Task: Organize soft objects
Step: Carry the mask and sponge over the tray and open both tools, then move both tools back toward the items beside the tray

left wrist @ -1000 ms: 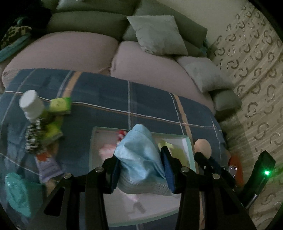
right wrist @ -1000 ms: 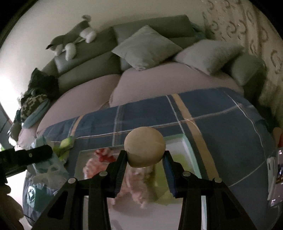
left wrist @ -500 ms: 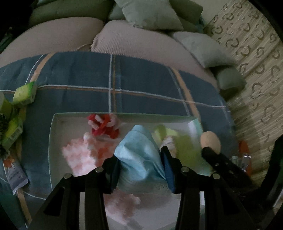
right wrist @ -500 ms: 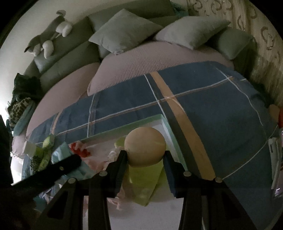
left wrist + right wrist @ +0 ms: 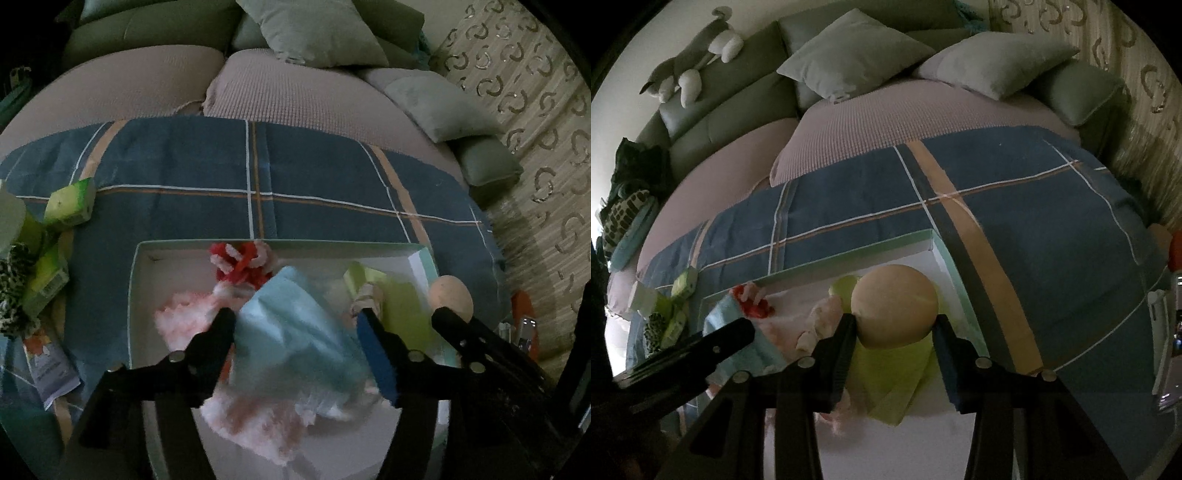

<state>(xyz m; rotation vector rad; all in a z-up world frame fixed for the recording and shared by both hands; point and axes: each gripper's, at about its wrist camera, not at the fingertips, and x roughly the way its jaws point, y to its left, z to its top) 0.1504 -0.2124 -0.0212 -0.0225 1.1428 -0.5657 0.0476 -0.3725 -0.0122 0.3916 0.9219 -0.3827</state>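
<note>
Over the white box [image 5: 413,254] on the plaid blanket [image 5: 314,177], both grippers hang with their loads. At the centre of the left wrist view the left gripper [image 5: 295,328] has spread its fingers wide, and the light blue cloth [image 5: 295,339] sits loose between them, blurred, sagging toward the pink fluffy piece [image 5: 184,317] in the box; whether a finger touches it I cannot tell. That cloth looks very light and limp, so it will likely drape and fold wherever it lands; a pinch on a bunched fold near its middle would suit it better than a thin edge, which could slip out.

At 12 o'clock from its fingertips in the right wrist view, the right gripper [image 5: 894,325] is closed on the beige ball [image 5: 895,310], one finger at 9 o'clock of the ball and one at 3 o'clock, above the yellow-green cloth [image 5: 897,373] at the box's right end. The ball appears smooth and round, probably squashy foam, so a grip across its widest part, as here, seems safest; off centre it could squirt free.

A red and white woolly piece [image 5: 240,262] lies at 12 o'clock in the box, and green packets [image 5: 70,203] lie outside at 9 o'clock
</note>
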